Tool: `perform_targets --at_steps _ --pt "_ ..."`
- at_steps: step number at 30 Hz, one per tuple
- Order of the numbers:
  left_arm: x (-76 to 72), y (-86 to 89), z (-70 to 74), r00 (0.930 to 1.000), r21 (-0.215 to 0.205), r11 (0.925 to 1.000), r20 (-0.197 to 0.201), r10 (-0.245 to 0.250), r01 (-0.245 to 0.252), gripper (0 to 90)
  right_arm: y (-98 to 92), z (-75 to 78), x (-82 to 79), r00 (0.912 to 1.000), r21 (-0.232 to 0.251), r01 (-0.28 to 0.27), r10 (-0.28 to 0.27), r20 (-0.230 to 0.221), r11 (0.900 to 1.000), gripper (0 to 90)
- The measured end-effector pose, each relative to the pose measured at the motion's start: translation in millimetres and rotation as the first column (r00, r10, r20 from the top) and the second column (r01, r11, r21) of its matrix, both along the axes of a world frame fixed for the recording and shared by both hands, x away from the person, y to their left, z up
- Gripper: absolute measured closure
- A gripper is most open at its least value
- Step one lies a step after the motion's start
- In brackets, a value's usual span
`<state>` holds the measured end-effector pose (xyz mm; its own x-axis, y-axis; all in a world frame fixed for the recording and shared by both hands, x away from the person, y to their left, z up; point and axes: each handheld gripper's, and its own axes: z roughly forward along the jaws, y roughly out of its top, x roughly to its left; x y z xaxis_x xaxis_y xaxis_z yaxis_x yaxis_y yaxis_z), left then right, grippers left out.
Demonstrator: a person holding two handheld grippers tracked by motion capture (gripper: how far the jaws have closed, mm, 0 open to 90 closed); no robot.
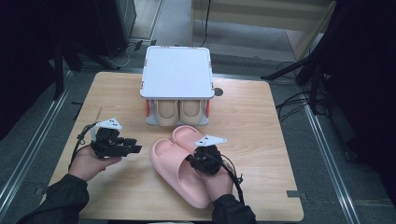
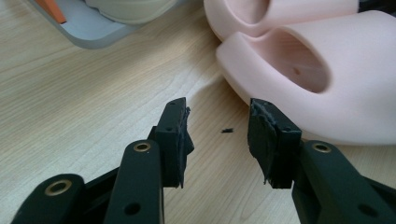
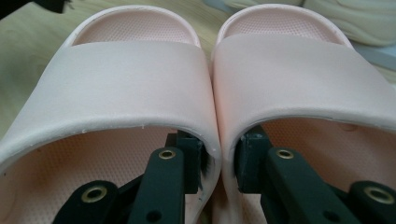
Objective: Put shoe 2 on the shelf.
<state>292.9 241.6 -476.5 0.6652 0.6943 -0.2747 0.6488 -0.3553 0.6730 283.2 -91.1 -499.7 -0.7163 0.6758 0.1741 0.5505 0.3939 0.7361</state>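
Two pink slippers lie side by side on the wooden table (image 1: 261, 140), the left slipper (image 1: 173, 172) nearer the front edge, the right slipper (image 1: 184, 134) angled toward the rack. My right gripper (image 1: 196, 157) reaches in from their heel end. In the right gripper view one jaw is inside each slipper, and the right gripper (image 3: 219, 163) pinches the two touching inner walls under the left strap (image 3: 121, 79) and the right strap (image 3: 299, 79). My left gripper (image 1: 134, 145) hovers open to the left of the slippers. Nothing is between the fingers of the left gripper (image 2: 219, 135), and the pink slipper (image 2: 327, 79) lies just beyond.
A small rack with a white top (image 1: 177, 72) stands at the table's far middle, a pair of beige slippers (image 1: 180, 112) on its lower shelf. Its grey base (image 2: 88, 32) appears in the left gripper view. Bare wood lies to the right and front left.
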Motion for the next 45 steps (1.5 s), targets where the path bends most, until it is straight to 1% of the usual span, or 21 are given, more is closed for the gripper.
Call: perform_targets --at_steps 3,4,5,8,12,15,17,18,21,23,24,26,29,30,34,36,38,40,42,44,45 --pt "0.6 2.7 0.0 0.9999 -0.008 0.9999 -0.002 0.012 -0.012 54.6 -0.9 5.0 -0.8 0.9984 -0.013 -0.056 0.056 0.005 0.998 75.8" --pt "0.6 2.7 0.0 0.9999 -0.008 0.9999 -0.002 0.012 -0.012 53.7 -0.9 5.0 -0.8 0.9984 -0.013 -0.056 0.056 0.005 0.998 75.8" --pt "0.5 4.2 0.5 0.9998 -0.012 0.9998 -0.005 0.017 -0.017 52.9 -1.7 8.7 -1.7 0.9964 -0.012 -0.085 0.085 0.0 0.996 75.7" --pt "0.0 6.3 1.2 0.9997 -0.014 0.9996 -0.003 0.025 -0.025 51.2 -3.9 13.6 -2.8 0.9904 -0.008 -0.138 0.138 0.003 0.99 75.7" --pt "-0.1 8.8 0.8 0.9993 -0.011 0.9992 -0.007 0.037 -0.037 50.0 -5.4 20.1 -0.7 0.983 0.015 -0.183 0.183 -0.015 0.983 75.6" --pt "-0.7 10.9 0.9 0.9992 -0.01 0.9991 -0.005 0.04 -0.04 49.6 -3.7 23.9 1.3 0.9742 0.005 -0.225 0.225 -0.014 0.974 75.6" --pt "-1.2 12.3 0.9 0.9989 -0.013 0.9988 -0.005 0.046 -0.046 49.4 -2.5 26.0 2.7 0.9662 -0.007 -0.258 0.258 0.001 0.966 75.5" --pt "-1.3 13.3 0.8 0.9987 -0.011 0.9987 -0.005 0.05 -0.05 49.2 -1.8 27.4 3.5 0.9623 -0.009 -0.272 0.272 0.001 0.962 75.5" --pt "-1.7 16.4 0.3 0.998 -0.009 0.998 -0.007 0.063 -0.063 49.2 0.8 32.7 6.4 0.9474 -0.005 -0.32 0.32 -0.005 0.947 75.4" --pt "-2.5 18.6 0.0 0.9977 -0.011 0.9977 -0.006 0.067 -0.067 49.1 2.5 37.2 9.1 0.9369 -0.01 -0.35 0.35 -0.003 0.937 75.4" --pt "-2.9 19.5 0.0 0.9977 -0.011 0.9977 -0.007 0.067 -0.067 49.1 3.3 39.9 10.4 0.933 -0.015 -0.36 0.36 0.0 0.933 75.4" --pt "-4.3 20.2 -0.7 0.9972 -0.007 0.9972 -0.008 0.075 -0.075 49.0 4.2 45.1 14.2 0.9212 -0.002 -0.389 0.389 0.001 0.921 75.4" --pt "-6.6 21.2 -1.2 0.9969 -0.001 0.997 -0.009 0.078 -0.078 48.8 5.3 54.9 19.4 0.9117 0.023 -0.411 0.411 -0.004 0.911 75.3" --pt "-7.8 21.3 -1.1 0.9963 -0.004 0.9963 -0.008 0.086 -0.086 48.8 6.0 59.0 20.9 0.911 0.026 -0.412 0.412 -0.008 0.911 75.3" --pt "-11.2 24.4 -1.9 0.9948 -0.008 0.9948 -0.01 0.101 -0.101 48.8 9.7 78.4 26.1 0.8963 0.013 -0.444 0.443 0.009 0.896 75.2" --pt "-13.4 25.9 -2.1 0.9941 -0.004 0.9942 -0.011 0.108 -0.108 48.9 10.9 88.9 29.4 0.8927 0.011 -0.451 0.451 0.004 0.893 75.2" --pt "-14.6 27.3 -1.7 0.9936 -0.009 0.9935 -0.007 0.113 -0.113 49.0 12.4 99.5 32.6 0.8889 0.002 -0.458 0.458 0.005 0.889 75.2" --pt "-15.2 28.7 -1.3 0.9932 -0.013 0.9932 -0.01 0.116 -0.116 49.0 13.1 110.1 36.3 0.8874 -0.003 -0.461 0.461 0.007 0.887 75.2" --pt "-16.7 28.8 -2.4 0.9933 -0.007 0.9933 -0.01 0.115 -0.115 49.0 13.9 120.2 40.8 0.8869 0.0 -0.462 0.462 0.016 0.887 75.2" --pt "-18.4 29.7 -2.8 0.9939 0.003 0.994 -0.013 0.109 -0.109 48.9 15.3 130.3 45.0 0.8943 -0.003 -0.447 0.447 0.019 0.894 75.2" --pt "-19.1 29.9 -3.1 0.9935 0.004 0.9935 -0.01 0.114 -0.114 48.9 16.3 135.1 47.1 0.8955 -0.012 -0.444 0.444 0.026 0.896 75.2"
